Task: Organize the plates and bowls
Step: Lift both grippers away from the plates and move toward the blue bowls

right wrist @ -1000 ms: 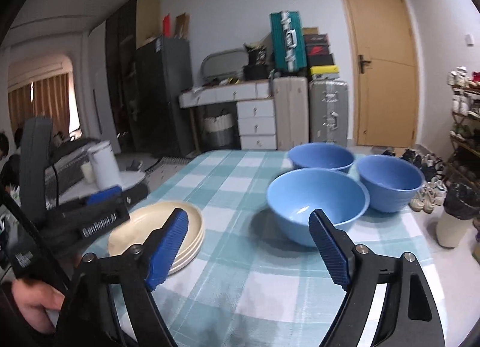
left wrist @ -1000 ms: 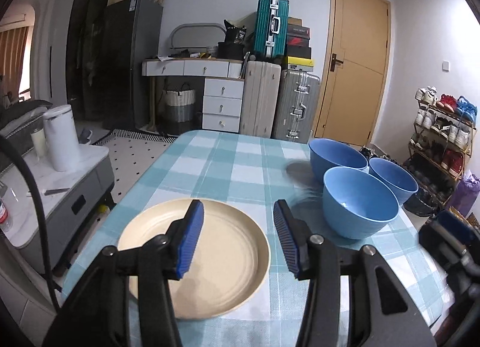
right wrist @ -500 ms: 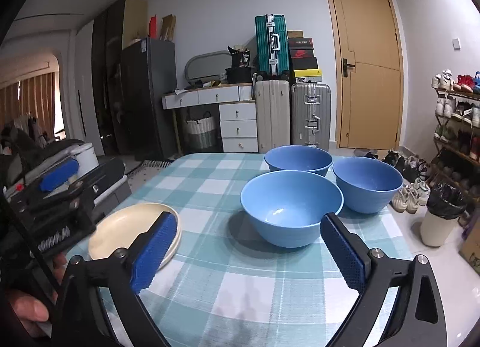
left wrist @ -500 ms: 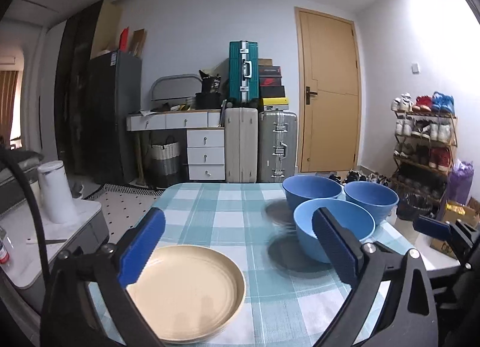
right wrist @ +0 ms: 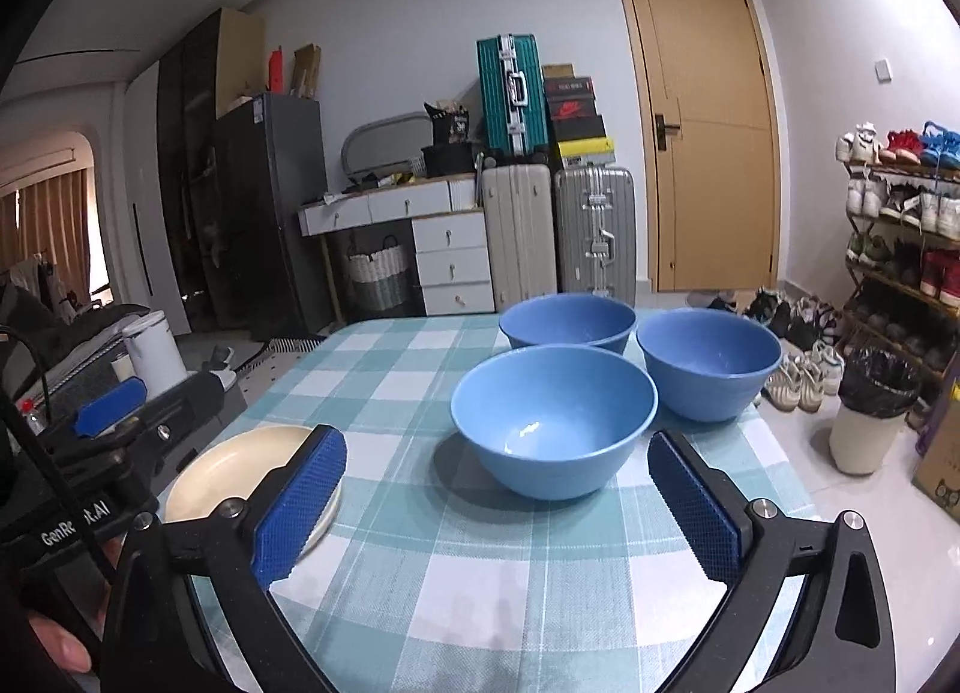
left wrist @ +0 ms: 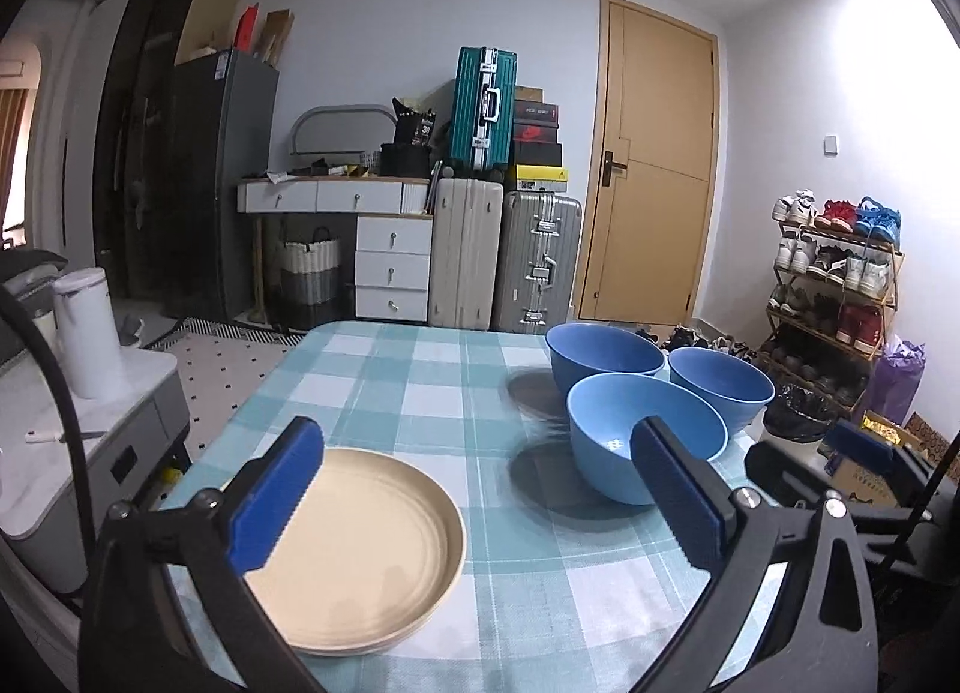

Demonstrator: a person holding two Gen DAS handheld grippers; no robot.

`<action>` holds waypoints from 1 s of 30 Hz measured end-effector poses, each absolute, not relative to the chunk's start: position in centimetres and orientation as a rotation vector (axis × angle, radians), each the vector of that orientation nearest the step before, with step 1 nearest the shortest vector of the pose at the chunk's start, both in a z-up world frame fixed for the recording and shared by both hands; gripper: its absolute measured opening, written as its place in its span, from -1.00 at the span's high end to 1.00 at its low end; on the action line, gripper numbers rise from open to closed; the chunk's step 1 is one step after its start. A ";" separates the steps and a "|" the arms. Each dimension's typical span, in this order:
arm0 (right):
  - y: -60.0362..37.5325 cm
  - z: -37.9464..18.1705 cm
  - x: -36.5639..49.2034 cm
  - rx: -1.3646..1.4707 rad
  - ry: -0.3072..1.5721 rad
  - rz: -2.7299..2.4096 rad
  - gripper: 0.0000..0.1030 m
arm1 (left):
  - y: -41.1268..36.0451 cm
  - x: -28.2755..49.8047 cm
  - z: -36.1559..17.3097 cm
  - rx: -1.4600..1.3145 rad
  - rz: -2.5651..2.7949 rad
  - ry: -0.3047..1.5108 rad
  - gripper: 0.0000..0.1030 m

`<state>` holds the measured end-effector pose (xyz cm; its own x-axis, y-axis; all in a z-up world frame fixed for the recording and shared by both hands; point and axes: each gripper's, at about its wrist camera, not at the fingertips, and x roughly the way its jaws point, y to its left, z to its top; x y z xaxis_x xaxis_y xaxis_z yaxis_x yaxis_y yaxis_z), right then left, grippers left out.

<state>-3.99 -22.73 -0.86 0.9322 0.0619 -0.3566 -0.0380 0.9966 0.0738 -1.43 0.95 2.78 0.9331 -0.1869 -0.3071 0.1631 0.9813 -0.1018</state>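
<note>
A stack of cream plates (left wrist: 360,549) lies on the near left of the checked table (left wrist: 420,387). Three blue bowls stand apart from one another on the right: a near one (left wrist: 645,438), one behind it (left wrist: 606,354) and one at the far right (left wrist: 720,387). My left gripper (left wrist: 480,489) hovers over the plates' right edge, open wide and holding nothing. In the right wrist view, the right gripper (right wrist: 498,498) sits just short of the near bowl (right wrist: 552,417); its jaws are opening with nothing between them. The plates (right wrist: 240,471) show at the left there.
A white side cabinet (left wrist: 90,453) with a kettle (left wrist: 84,333) stands left of the table. To the right are a shoe rack (right wrist: 900,249), loose shoes and a lined bin (right wrist: 870,411) on the floor. Suitcases and a drawer desk line the far wall.
Both grippers' jaws have spread much wider. The left gripper has lifted and drawn back from over the plates. The bowls and plates have not moved.
</note>
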 end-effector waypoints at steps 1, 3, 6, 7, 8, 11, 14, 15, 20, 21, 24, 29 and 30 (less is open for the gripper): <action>-22.7 -0.7 -4.1 0.064 0.359 0.049 -0.99 | 0.9 -1.6 2.8 -0.071 -0.178 0.315 -1.00; -22.8 -0.6 -4.3 0.058 0.344 0.032 -0.99 | 0.7 -1.8 2.8 -0.064 -0.181 0.304 -1.00; -23.3 -0.3 -4.6 0.072 0.330 0.004 -0.99 | 0.4 -1.9 2.9 -0.052 -0.181 0.295 -1.00; -23.6 -0.2 -4.7 0.079 0.326 -0.006 -0.99 | 0.4 -1.9 2.9 -0.049 -0.180 0.292 -1.00; -23.9 -0.2 -4.8 0.087 0.324 -0.020 -0.99 | 0.3 -2.0 2.9 -0.046 -0.179 0.288 -1.00; -24.8 -0.1 -4.6 0.111 0.336 -0.052 -0.99 | 0.0 -2.1 3.0 -0.043 -0.175 0.283 -1.00; -25.2 -0.1 -4.5 0.115 0.341 -0.105 -0.99 | -0.1 -1.8 3.1 -0.061 -0.187 0.301 -1.00; -25.3 -0.1 -4.6 0.110 0.340 -0.117 -0.99 | -0.2 -1.7 3.1 -0.067 -0.188 0.309 -1.00; -25.9 0.0 -4.7 0.105 0.343 -0.149 -0.99 | -0.4 -1.4 3.1 -0.097 -0.178 0.327 -1.00; -26.1 0.0 -4.8 0.108 0.343 -0.155 -0.99 | -0.5 -1.5 3.2 -0.098 -0.171 0.316 -1.00; -27.1 -0.1 -4.9 0.127 0.350 -0.171 -0.99 | -0.6 -1.7 3.5 -0.113 -0.172 0.292 -1.00; -28.3 -0.4 -5.0 0.146 0.368 -0.197 -0.99 | -1.9 -1.1 3.3 -0.117 -0.181 0.327 -1.00; -28.6 -0.5 -5.0 0.145 0.373 -0.205 -0.99 | -2.2 -1.1 3.2 -0.115 -0.179 0.332 -1.00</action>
